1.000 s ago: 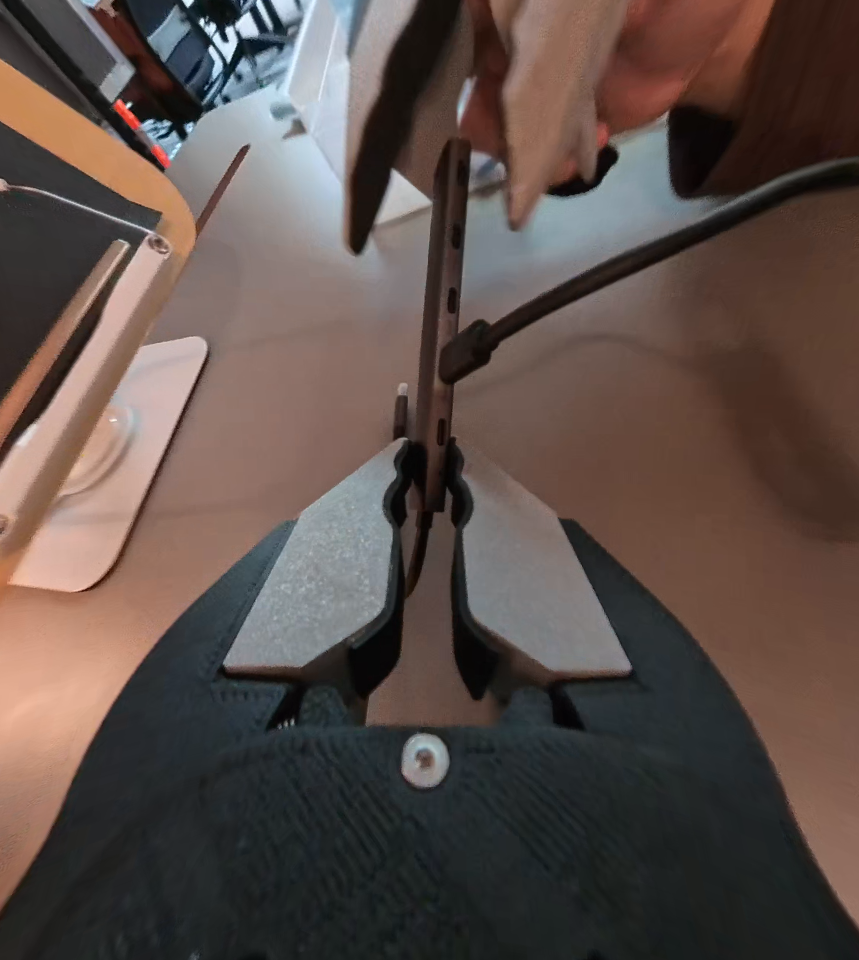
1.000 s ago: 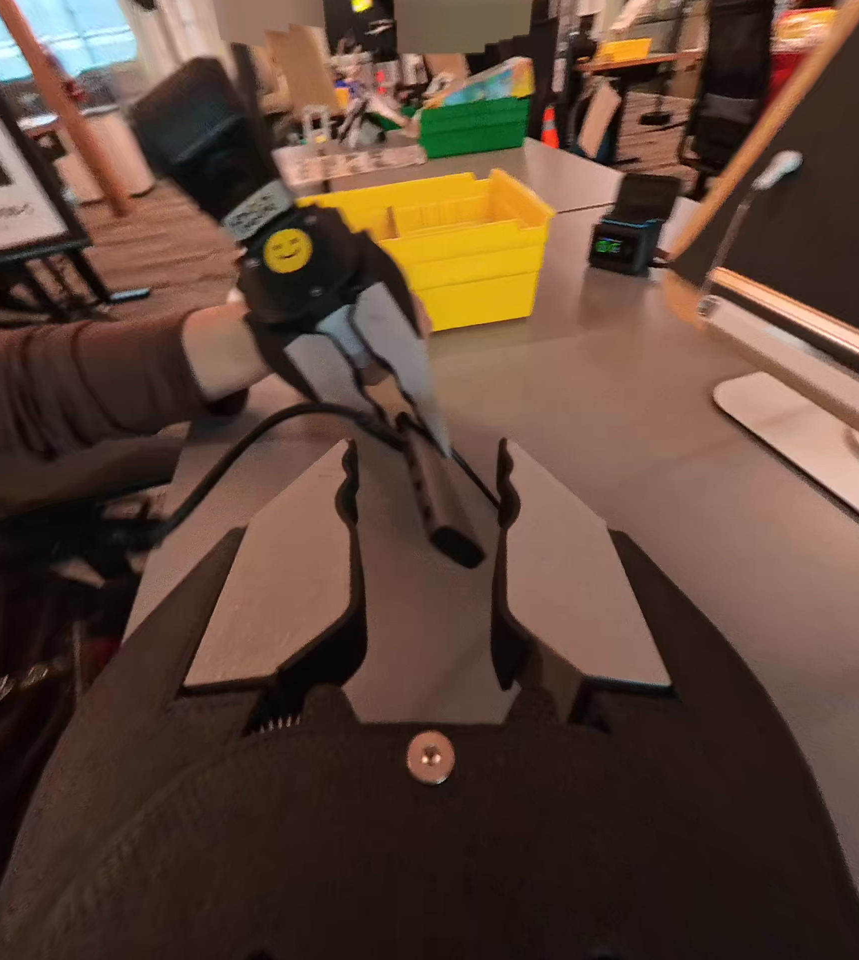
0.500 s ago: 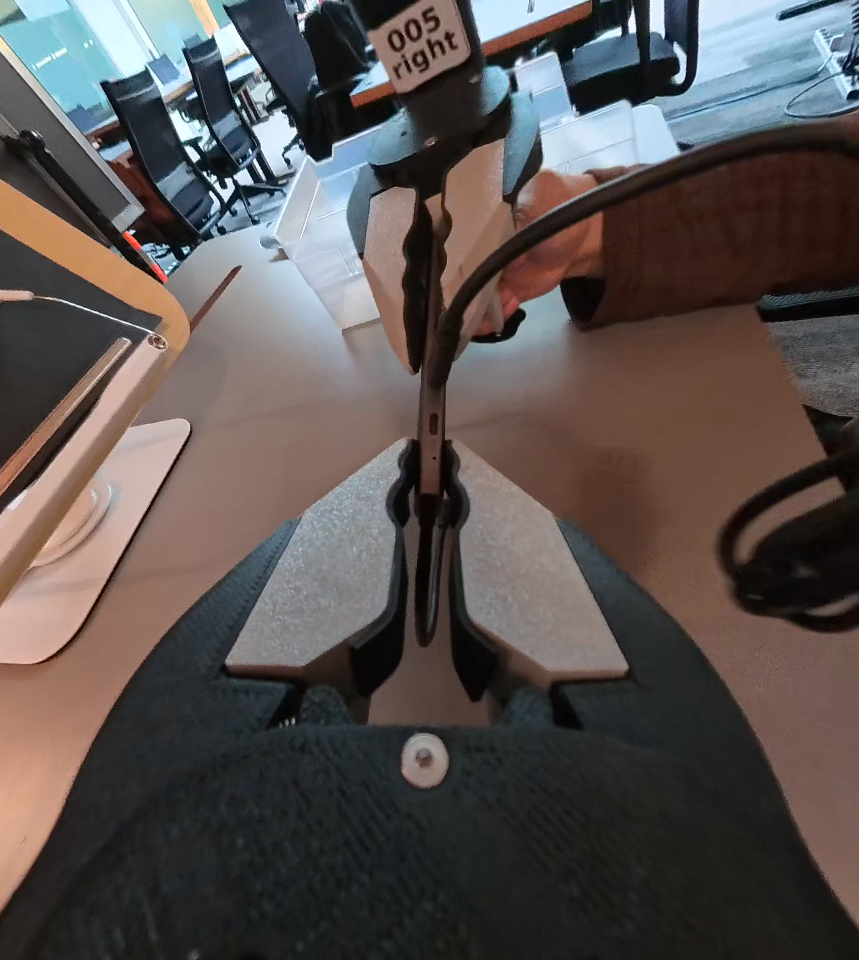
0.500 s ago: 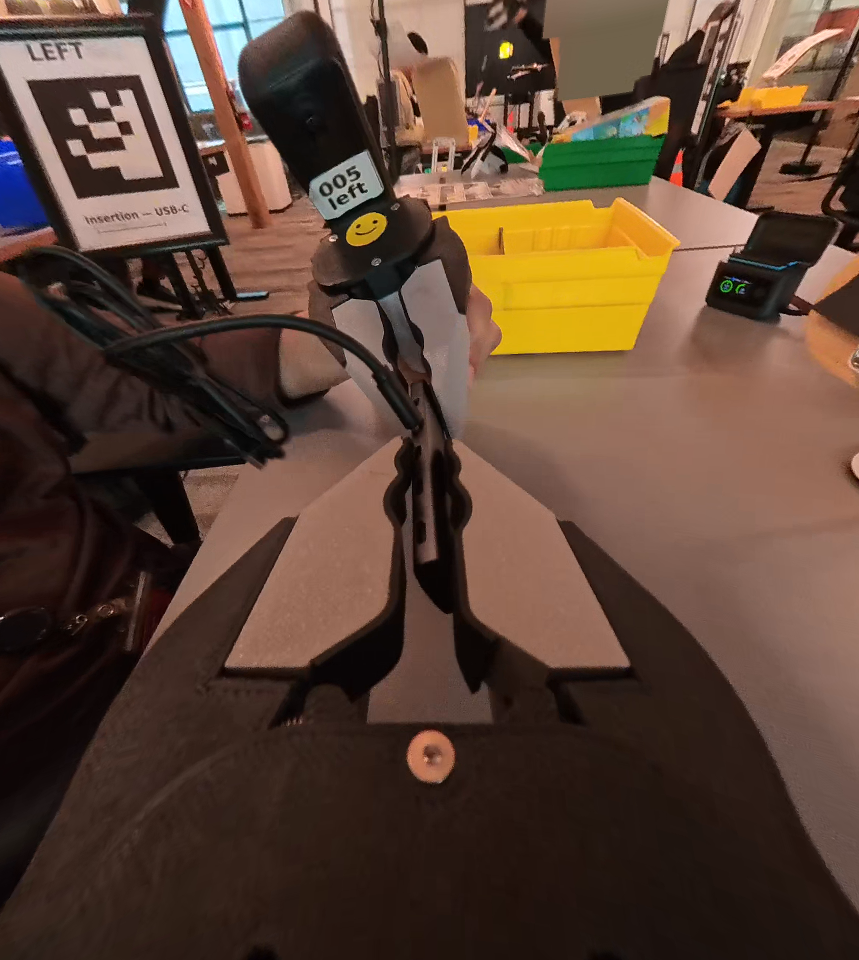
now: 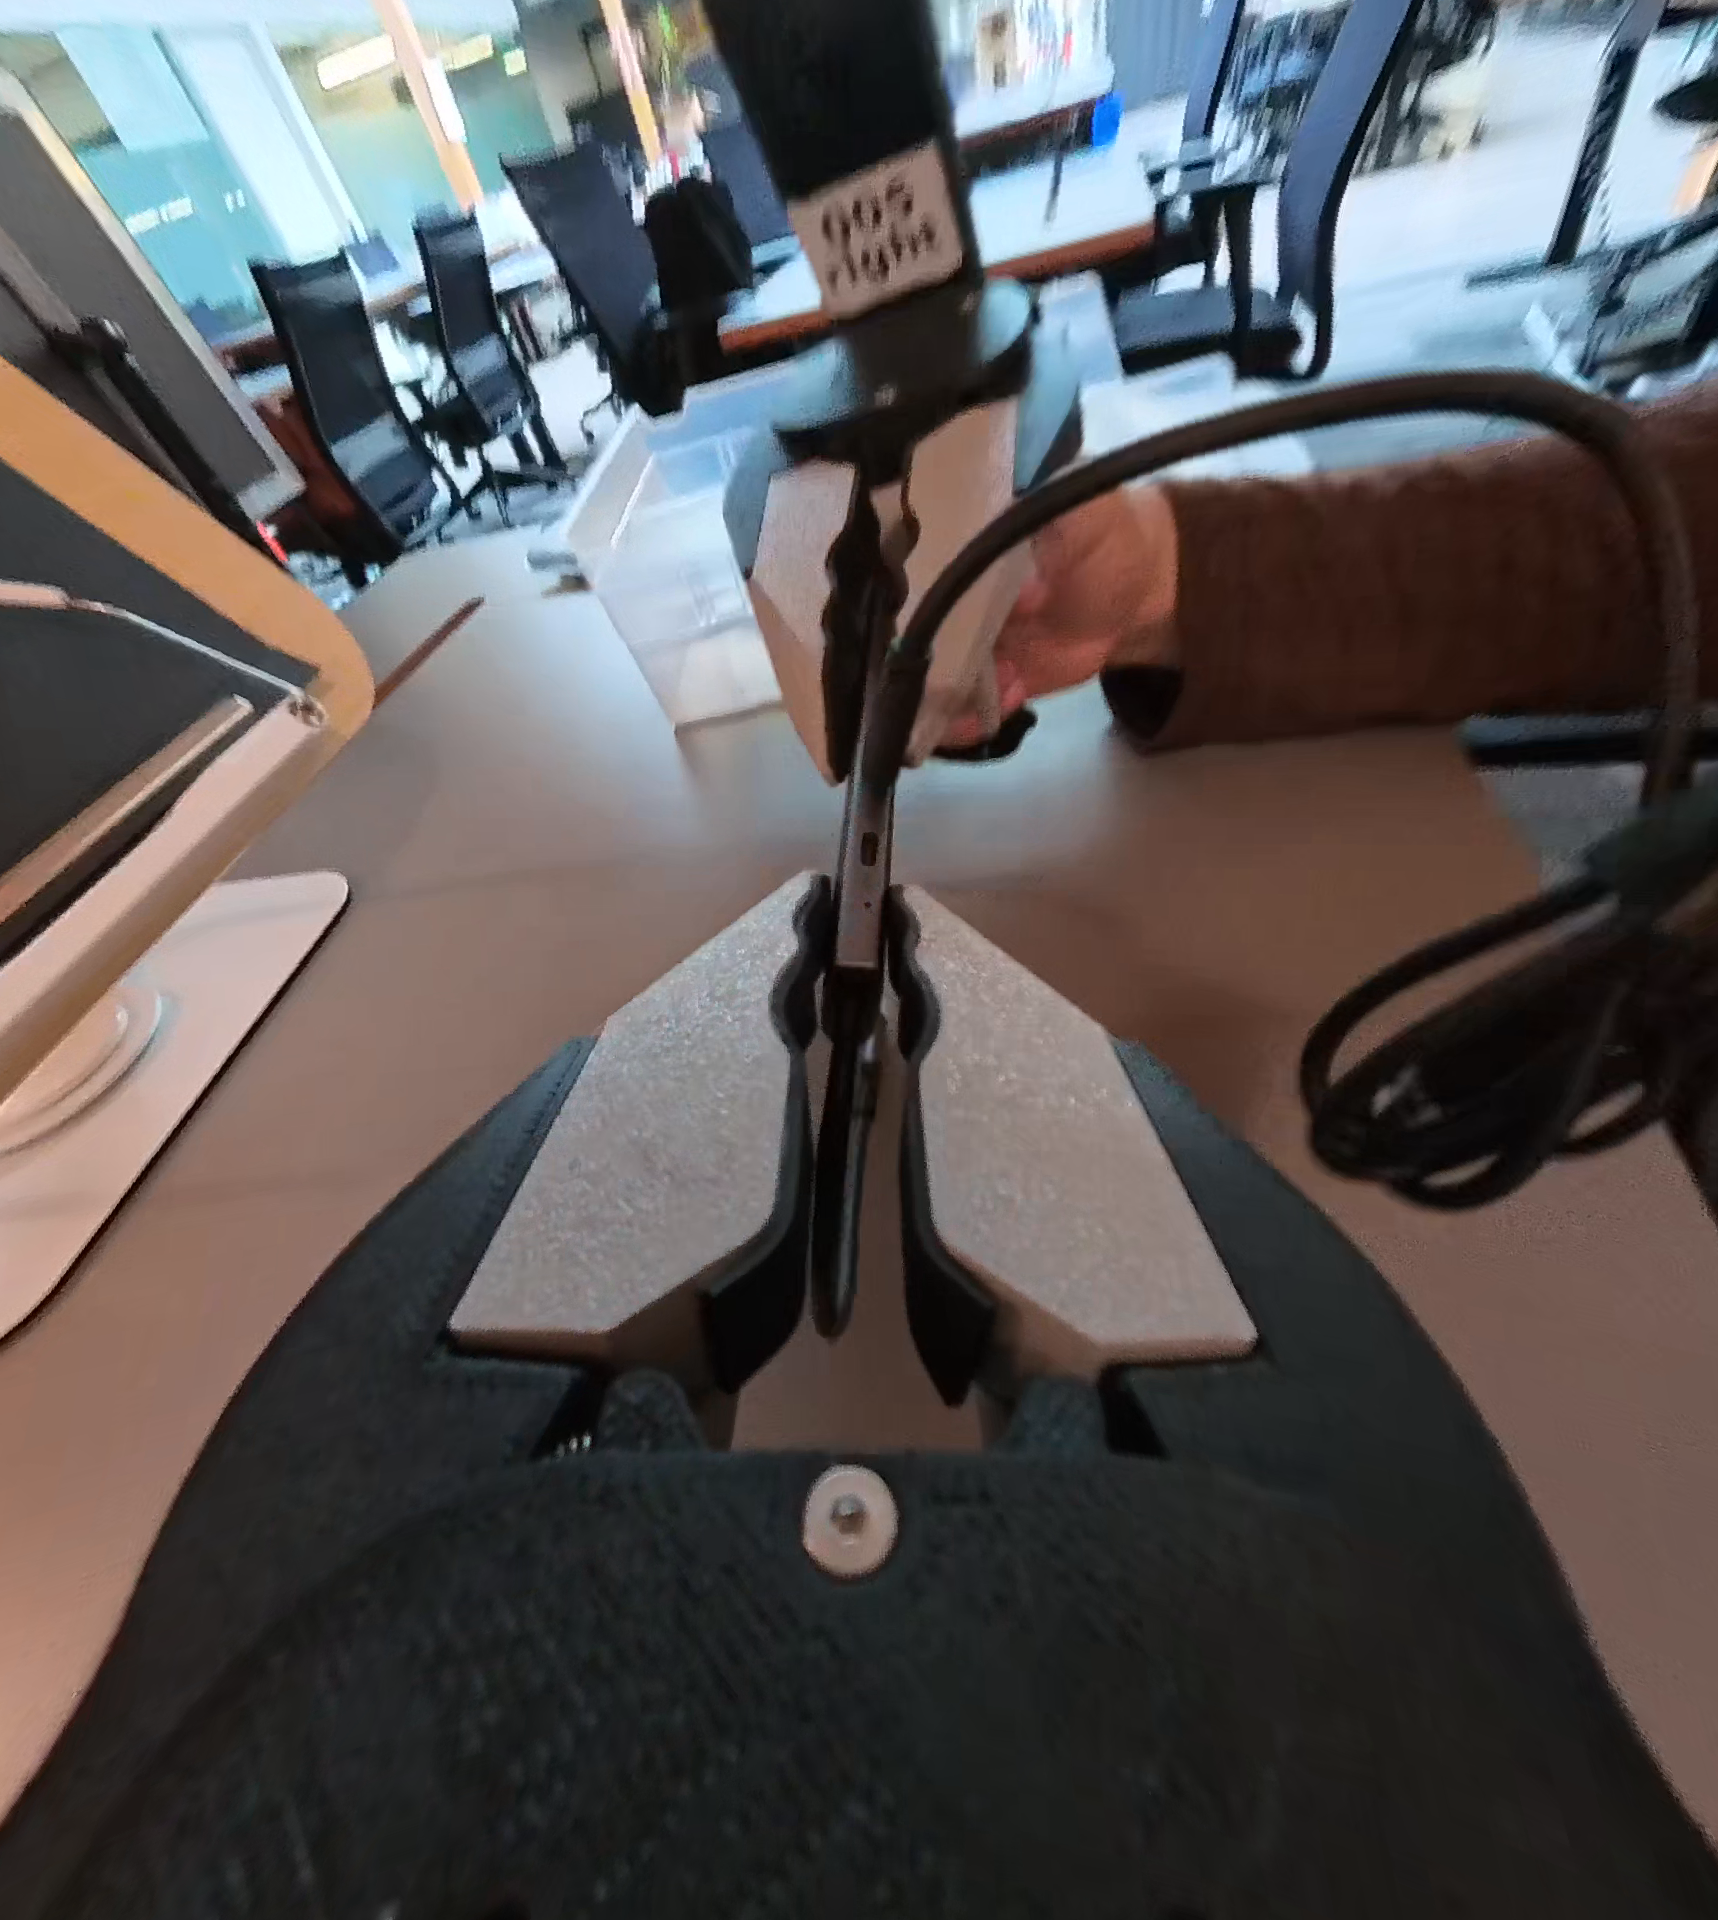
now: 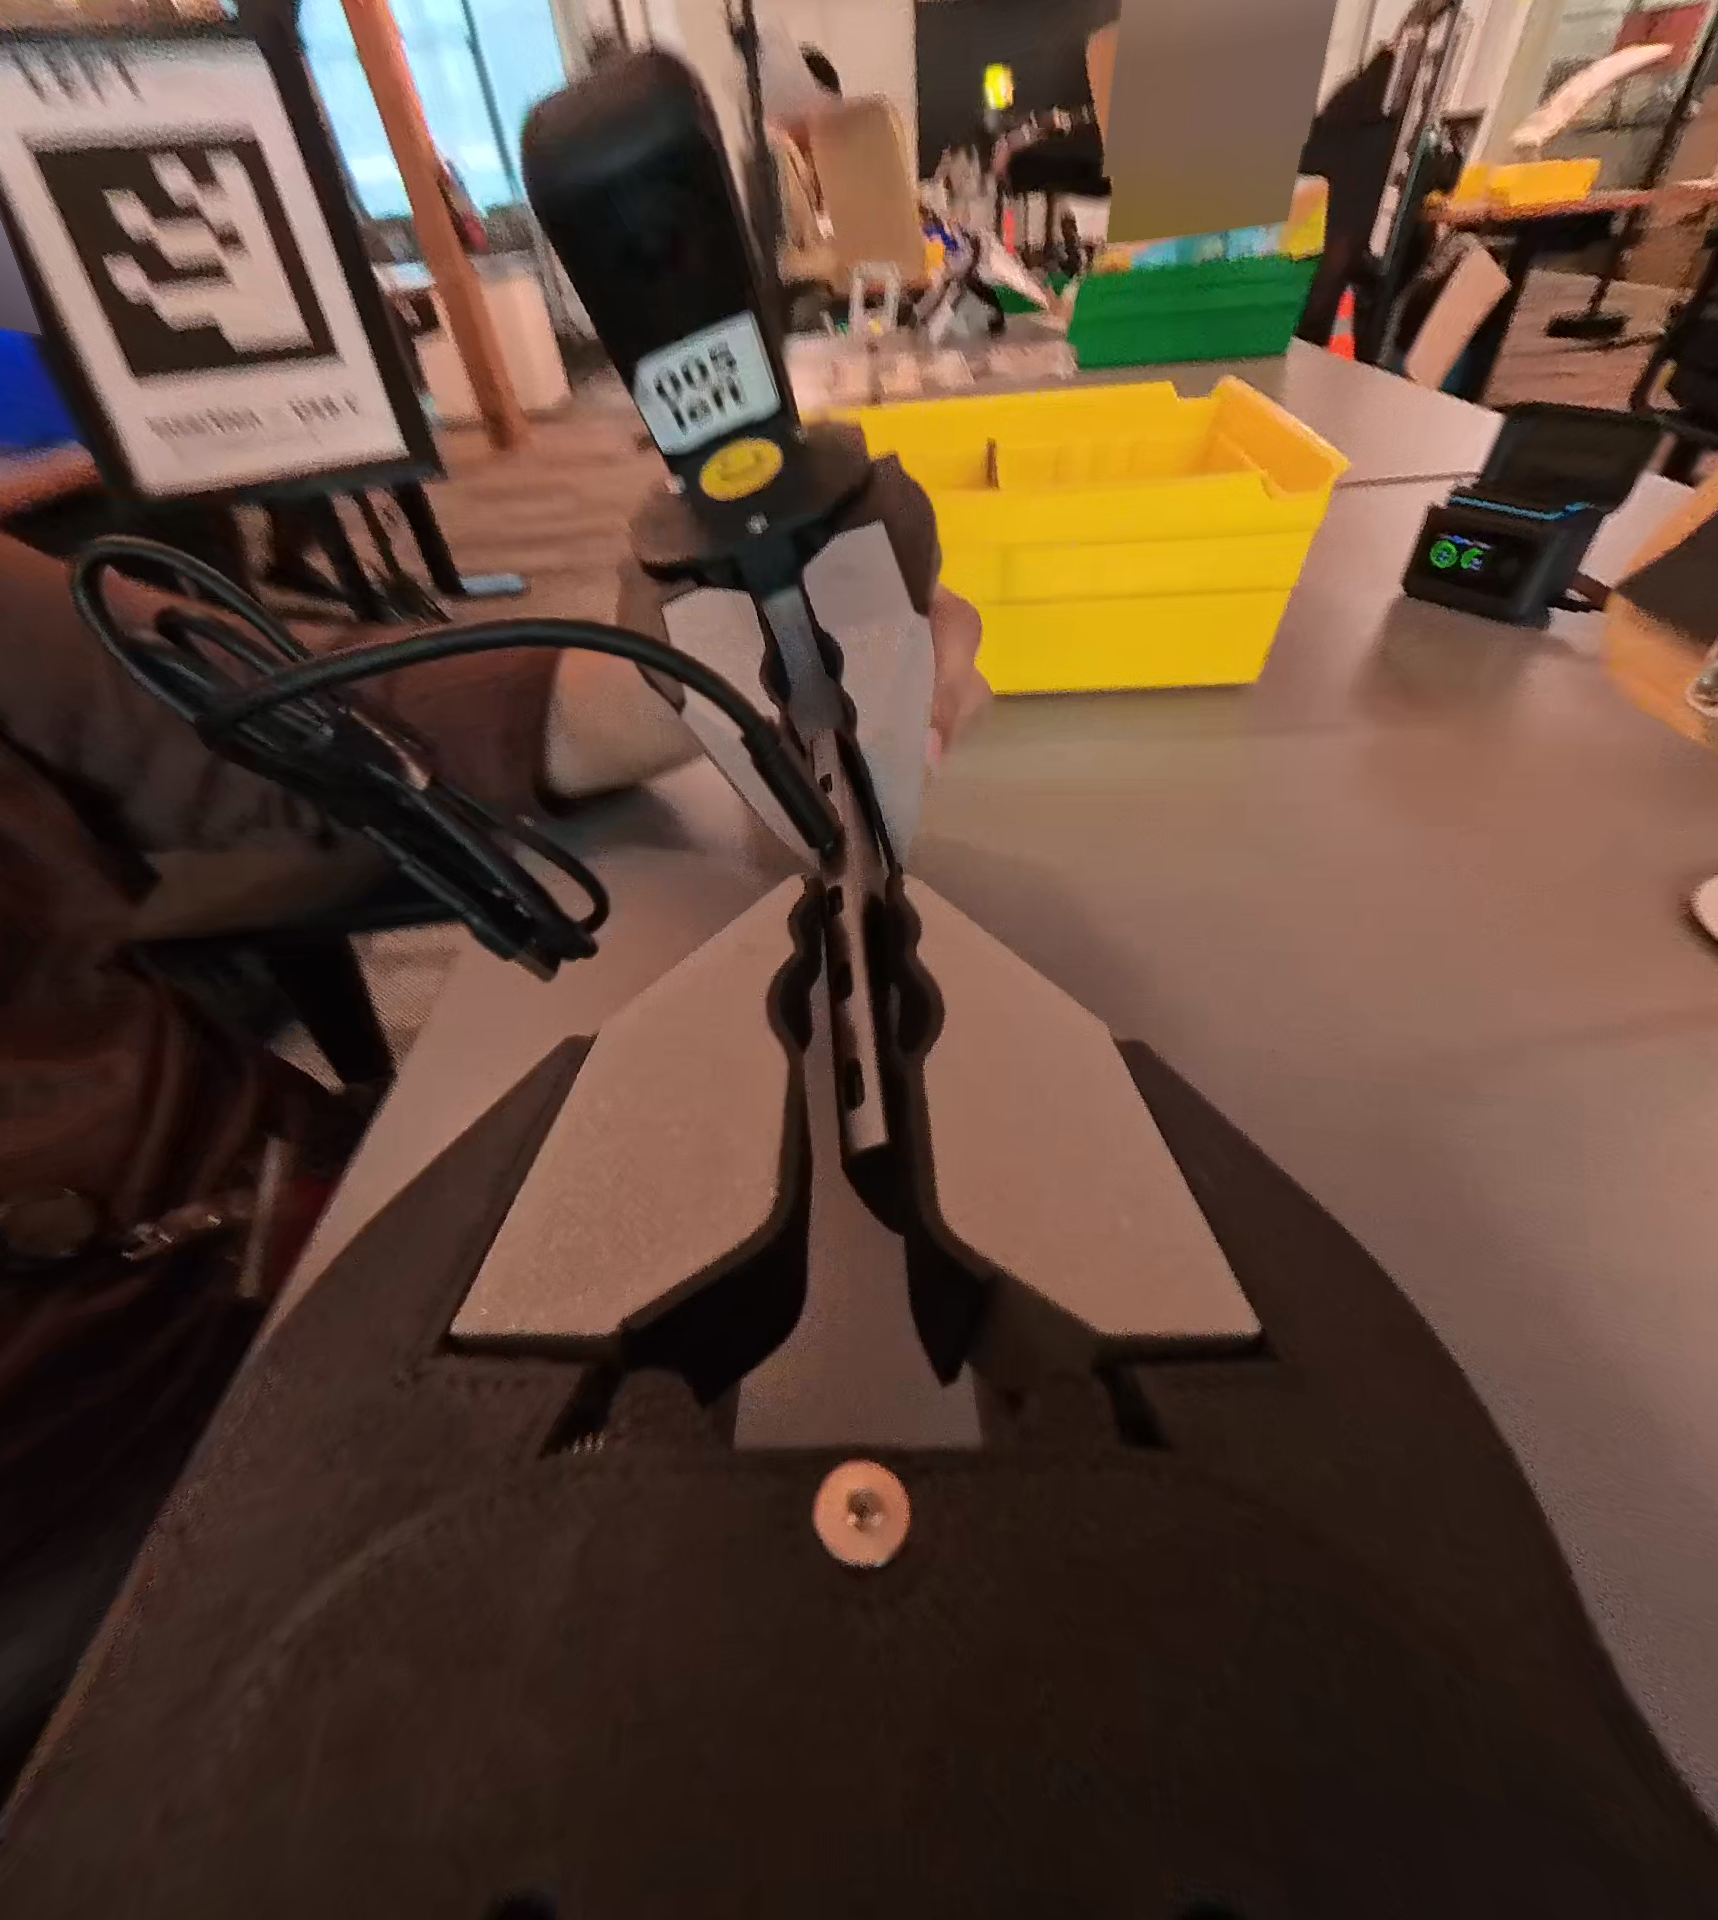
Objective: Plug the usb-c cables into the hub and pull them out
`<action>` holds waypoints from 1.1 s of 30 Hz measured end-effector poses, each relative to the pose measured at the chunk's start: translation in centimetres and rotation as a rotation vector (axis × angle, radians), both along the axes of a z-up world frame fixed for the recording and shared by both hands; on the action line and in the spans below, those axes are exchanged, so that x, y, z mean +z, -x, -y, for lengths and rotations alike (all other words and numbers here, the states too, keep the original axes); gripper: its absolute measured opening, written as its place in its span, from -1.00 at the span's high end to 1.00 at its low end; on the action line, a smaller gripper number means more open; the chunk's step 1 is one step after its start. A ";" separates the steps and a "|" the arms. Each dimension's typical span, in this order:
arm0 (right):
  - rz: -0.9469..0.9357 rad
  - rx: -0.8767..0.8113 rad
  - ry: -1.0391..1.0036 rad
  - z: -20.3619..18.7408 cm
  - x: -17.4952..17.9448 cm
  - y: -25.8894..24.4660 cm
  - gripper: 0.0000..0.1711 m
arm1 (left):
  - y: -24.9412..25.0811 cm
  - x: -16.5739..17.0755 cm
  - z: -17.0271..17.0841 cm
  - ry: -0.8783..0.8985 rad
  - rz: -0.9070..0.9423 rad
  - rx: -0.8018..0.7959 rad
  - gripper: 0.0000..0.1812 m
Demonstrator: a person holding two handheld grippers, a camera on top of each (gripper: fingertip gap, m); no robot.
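Observation:
A slim grey hub [image 5: 865, 831] is held edge-on above the table, gripped at both ends. My left gripper [image 5: 855, 904] is shut on its near end. My right gripper [image 5: 870, 748] faces it and is shut on the far end. A black usb-c cable [image 5: 1250, 410] is plugged into the hub's side between the two grippers. It arcs right to a hanging coil [image 5: 1457, 1039]. In the right wrist view my right gripper [image 6: 855, 894] clamps the hub [image 6: 860, 1060]. The cable plug [image 6: 798, 795] sits just beyond it, with the left gripper [image 6: 850, 821] behind.
A monitor on a white stand base [image 5: 55, 1143] stands left in the left wrist view, with a clear plastic bin [image 5: 668, 582] behind. The right wrist view shows a yellow bin [image 6: 1125, 561], a small black device with a green display [image 6: 1499, 551] and a marker sign [image 6: 169, 270]. My two grippers' fingertips are within a few centimetres of each other.
My right gripper was open around the hub's end a second ago and has shut on it. Both grippers have lifted the hub higher, and the cable coil now hangs beside it.

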State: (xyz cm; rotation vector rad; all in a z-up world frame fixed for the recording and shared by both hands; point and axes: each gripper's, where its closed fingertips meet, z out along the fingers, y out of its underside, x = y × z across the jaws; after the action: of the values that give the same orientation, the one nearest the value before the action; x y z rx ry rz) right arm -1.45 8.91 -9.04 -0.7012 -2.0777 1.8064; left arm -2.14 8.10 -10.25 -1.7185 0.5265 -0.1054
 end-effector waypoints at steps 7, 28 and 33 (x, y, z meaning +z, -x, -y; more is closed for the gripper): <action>0.047 0.088 0.212 0.2 1.5 -0.3 0.92 | -0.5 1.6 0.2 -0.151 -0.044 0.022 0.88; -0.112 -0.221 -0.131 -1.3 -0.4 2.2 0.63 | 1.0 -0.1 -0.2 0.094 0.187 0.029 0.91; -0.038 -0.015 -0.008 0.5 0.3 0.0 0.91 | -0.2 1.0 0.8 0.028 0.223 -0.090 0.92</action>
State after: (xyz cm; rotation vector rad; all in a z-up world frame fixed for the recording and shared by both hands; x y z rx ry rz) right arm -1.49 8.38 -8.72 -0.6733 -2.0496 1.7886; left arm -1.95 7.32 -9.29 -1.6850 0.4378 -0.3662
